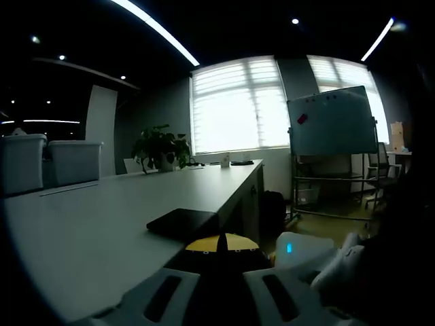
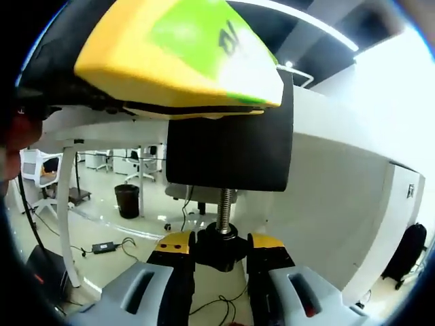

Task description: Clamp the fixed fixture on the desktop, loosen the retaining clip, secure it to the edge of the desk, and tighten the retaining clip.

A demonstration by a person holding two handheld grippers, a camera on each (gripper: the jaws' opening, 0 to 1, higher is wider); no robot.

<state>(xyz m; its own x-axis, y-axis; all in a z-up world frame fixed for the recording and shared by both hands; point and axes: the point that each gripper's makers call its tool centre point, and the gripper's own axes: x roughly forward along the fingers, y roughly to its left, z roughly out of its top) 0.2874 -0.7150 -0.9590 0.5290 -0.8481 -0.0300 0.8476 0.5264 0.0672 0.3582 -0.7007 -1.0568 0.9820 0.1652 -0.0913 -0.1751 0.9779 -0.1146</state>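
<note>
So the right gripper (image 2: 217, 261) has its jaws pinched in on the black knob (image 2: 217, 246) at the bottom of the threaded screw (image 2: 223, 209) — that's the retaining clip's tightener, and gripping it from below is what lets it be twisted. Above the screw sits the black clamp pad (image 2: 228, 146), pressed up under the desk edge (image 2: 319, 129), with the yellow-green fixture (image 2: 183, 51) on top.

The left gripper (image 1: 221, 285) hovers over that same yellow fixture (image 1: 221, 242) at the desk (image 1: 102, 217) edge, probably steadying it. Can't really tell if its jaws are closed on it or just sitting around it. A dark flat plate (image 1: 182, 223) lies just behind. My guess: tightening stage, nearly done.
</note>
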